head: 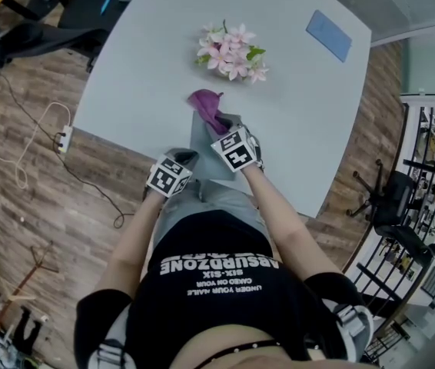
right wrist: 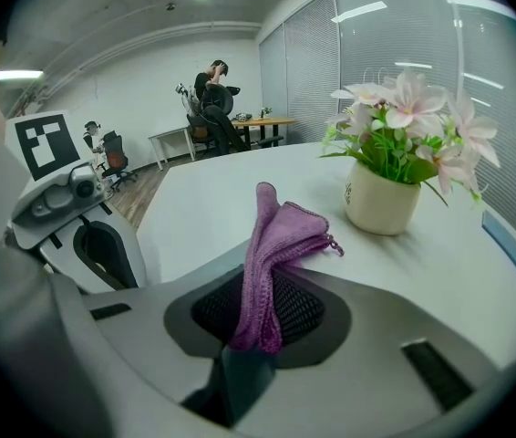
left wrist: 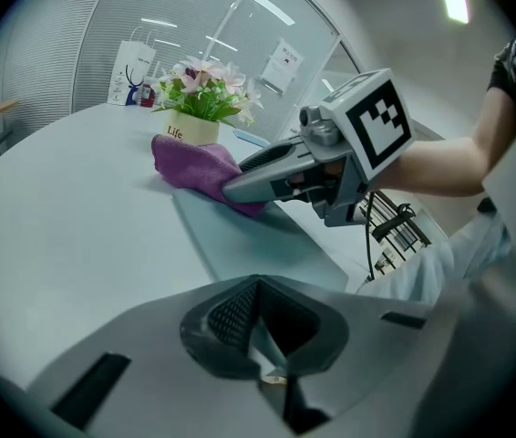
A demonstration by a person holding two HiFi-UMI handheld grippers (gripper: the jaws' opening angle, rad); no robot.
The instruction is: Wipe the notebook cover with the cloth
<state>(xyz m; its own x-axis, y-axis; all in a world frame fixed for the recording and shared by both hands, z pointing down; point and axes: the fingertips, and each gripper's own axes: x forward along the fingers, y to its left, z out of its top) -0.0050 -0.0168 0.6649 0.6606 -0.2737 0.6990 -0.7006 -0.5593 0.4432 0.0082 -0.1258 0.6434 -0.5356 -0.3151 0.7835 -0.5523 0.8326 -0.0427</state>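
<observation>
A grey notebook (head: 204,151) lies at the near edge of the pale table (head: 125,91), seen as a flat grey slab (left wrist: 249,237) in the left gripper view. My right gripper (head: 219,126) is shut on a purple cloth (right wrist: 281,231), and the bunched cloth (head: 206,104) rests on the notebook's far end. From the left gripper view, the right gripper (left wrist: 240,186) lies low over the cover with the cloth (left wrist: 194,167) at its tip. My left gripper (head: 187,160) sits at the notebook's near left corner. Its jaws (left wrist: 258,286) are shut, with nothing visible between them.
A pot of pink flowers (head: 229,52) stands just beyond the cloth. A blue flat item (head: 329,34) lies at the table's far right. A white bag (left wrist: 130,71) stands at the far side. An office chair (head: 390,198) and a power strip (head: 64,138) are on the floor.
</observation>
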